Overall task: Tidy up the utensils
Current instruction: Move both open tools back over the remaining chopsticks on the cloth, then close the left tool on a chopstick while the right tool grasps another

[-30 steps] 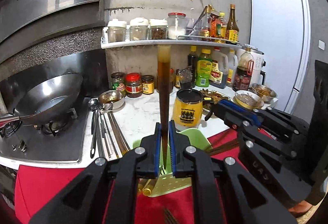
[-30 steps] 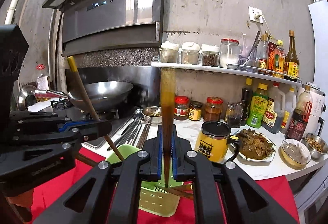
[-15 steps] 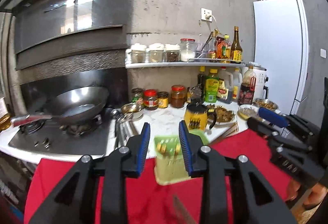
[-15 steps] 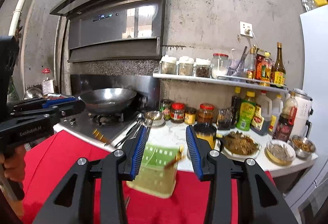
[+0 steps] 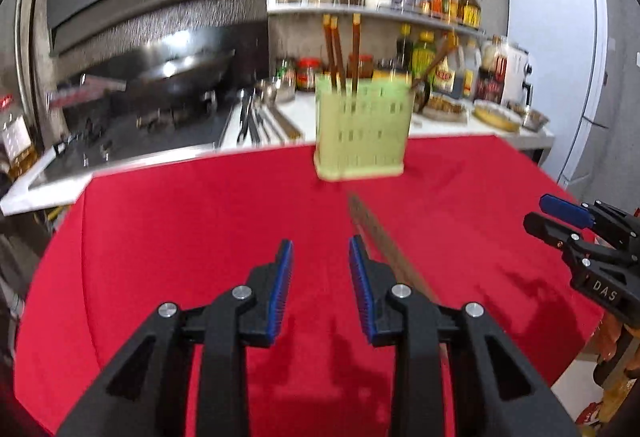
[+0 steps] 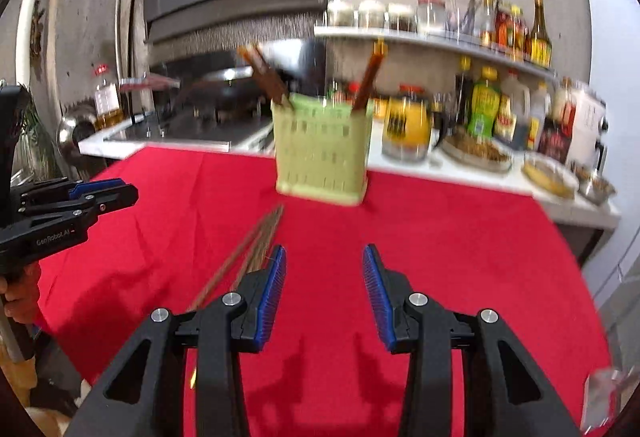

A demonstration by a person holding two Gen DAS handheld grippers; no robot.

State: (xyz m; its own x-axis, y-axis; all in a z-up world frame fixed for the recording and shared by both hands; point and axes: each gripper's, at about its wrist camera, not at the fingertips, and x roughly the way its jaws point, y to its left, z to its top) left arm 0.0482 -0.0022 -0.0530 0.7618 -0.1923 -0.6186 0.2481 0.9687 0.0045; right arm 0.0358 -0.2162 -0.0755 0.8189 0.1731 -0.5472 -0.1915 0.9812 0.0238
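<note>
A pale green slotted utensil holder (image 5: 362, 131) stands at the far edge of the red cloth (image 5: 200, 229) and holds several brown chopsticks (image 5: 338, 51). It also shows in the right wrist view (image 6: 322, 155), with chopsticks (image 6: 264, 75) leaning out of it. More chopsticks (image 5: 384, 241) lie flat on the cloth in front of the holder, seen too in the right wrist view (image 6: 248, 253). My left gripper (image 5: 320, 277) is open and empty, low over the cloth, just left of the loose chopsticks. My right gripper (image 6: 324, 289) is open and empty, just right of them.
Behind the cloth is a white counter (image 5: 296, 113) with a stove and wok (image 5: 176, 73), loose metal utensils (image 5: 256, 117), a yellow mug (image 6: 406, 125), dishes of food (image 6: 476, 151) and bottles. A shelf of jars (image 6: 400, 33) hangs above. A white fridge (image 5: 560, 49) stands at the right.
Both grippers let go of the chopsticks they held over the holder, opened, and pulled back and down to the near part of the cloth. The holder now looks farther away.
</note>
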